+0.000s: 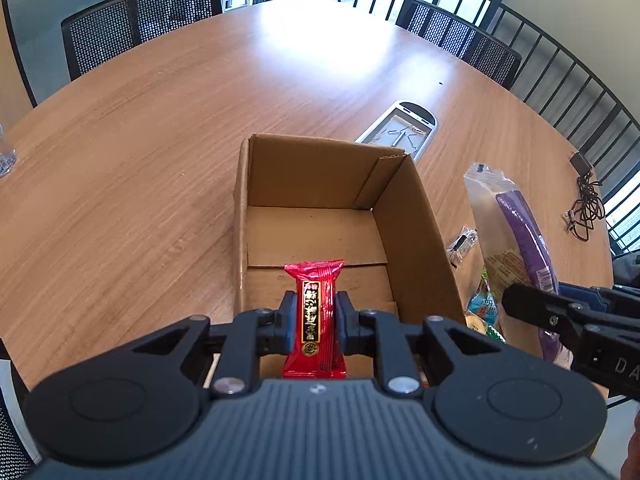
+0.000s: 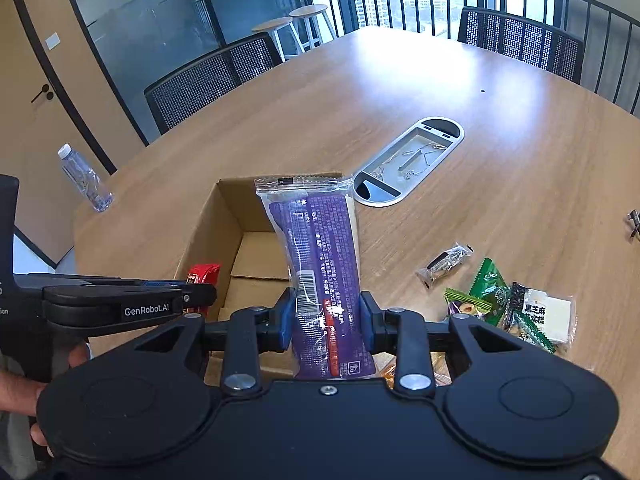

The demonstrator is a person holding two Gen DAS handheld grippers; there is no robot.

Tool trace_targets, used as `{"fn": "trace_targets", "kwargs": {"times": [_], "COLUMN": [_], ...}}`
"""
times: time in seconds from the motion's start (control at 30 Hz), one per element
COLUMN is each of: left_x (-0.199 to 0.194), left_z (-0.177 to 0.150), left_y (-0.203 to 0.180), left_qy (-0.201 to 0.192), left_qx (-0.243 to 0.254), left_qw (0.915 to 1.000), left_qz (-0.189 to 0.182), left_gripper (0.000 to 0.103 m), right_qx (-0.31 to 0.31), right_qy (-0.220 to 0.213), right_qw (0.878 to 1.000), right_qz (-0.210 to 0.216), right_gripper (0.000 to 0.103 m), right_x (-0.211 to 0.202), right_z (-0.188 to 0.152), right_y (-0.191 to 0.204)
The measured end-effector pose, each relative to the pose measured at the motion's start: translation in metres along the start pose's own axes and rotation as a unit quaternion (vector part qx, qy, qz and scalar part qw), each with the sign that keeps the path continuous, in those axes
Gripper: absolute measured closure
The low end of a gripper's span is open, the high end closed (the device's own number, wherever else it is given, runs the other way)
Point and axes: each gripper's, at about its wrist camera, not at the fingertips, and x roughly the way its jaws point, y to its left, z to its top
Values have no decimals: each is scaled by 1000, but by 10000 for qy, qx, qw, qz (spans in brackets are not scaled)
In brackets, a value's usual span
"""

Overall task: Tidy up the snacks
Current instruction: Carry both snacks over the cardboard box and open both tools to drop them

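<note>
Pinching a small red foil snack packet with gold lettering (image 1: 316, 312) at its middle, the left gripper (image 1: 316, 316) shows at the bottom centre of the left wrist view, its blue-padded fingers (image 1: 289, 316) pressed against both long sides of the packet; the packet stands upright over the near end of an open brown cardboard box (image 1: 416, 216), which sits on the round wooden bench (image 1: 160, 140) at the centre of the frame; the box floor is bare cardboard. In the right wrist view the right gripper (image 2: 326, 320) sits at the bottom centre, its fingers (image 2: 370, 318) clamped on the lower part of a long clear plastic packet with a purple label and a barcode (image 2: 320, 260); this packet rises upright in front of the box's right wall, and whether it is over the box or just beside it I cannot tell. At the lower right of that view a loose group of snacks lies on the bench: a green wrapped snack (image 2: 490, 284), a white packet with black characters (image 2: 544, 314) and a small clear sachet (image 2: 444, 264) a little apart; a silver oval cable hatch (image 2: 408, 160) is set into the bench beyond the box; a clear plastic water bottle (image 2: 84, 178) stands at the left edge; black mesh chairs (image 2: 208, 80) ring the far side; a person's hand (image 2: 16, 388) shows at the lower left.
</note>
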Motion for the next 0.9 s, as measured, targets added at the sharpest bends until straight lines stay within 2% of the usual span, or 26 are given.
{"fn": "trace_targets", "kwargs": {"times": [0.23,0.43,0.57,0.73,0.77,0.87,0.9], "left_x": [-10,-26,-33,-42,-43,-49,-51], "left_z": [1,0,-2,-6,-7,-9,-10], "left_y": [10,23,31,34,34,31,28], "left_qy": [-167,-323,-300,-332,-338,-387,-414], "left_qx": [-191,-396,-536,-643,-661,-652,-596], "left_qw": [9996,9986,9981,9972,9971,9970,9972], "left_qz": [87,131,80,167,180,174,206], "left_gripper": [81,71,54,40,35,21,16], "right_qx": [4,43,-25,35,56,83,86], "right_qy": [103,127,26,-60,-94,-232,-283], "right_qw": [9999,9999,9999,9999,9999,9996,9995], "right_qz": [18,52,127,124,119,109,87], "right_gripper": [71,70,66,55,52,36,27], "right_x": [11,18,16,4,1,-12,-16], "right_z": [0,0,-2,-6,-7,-12,-14], "right_y": [5,11,14,9,8,3,1]}}
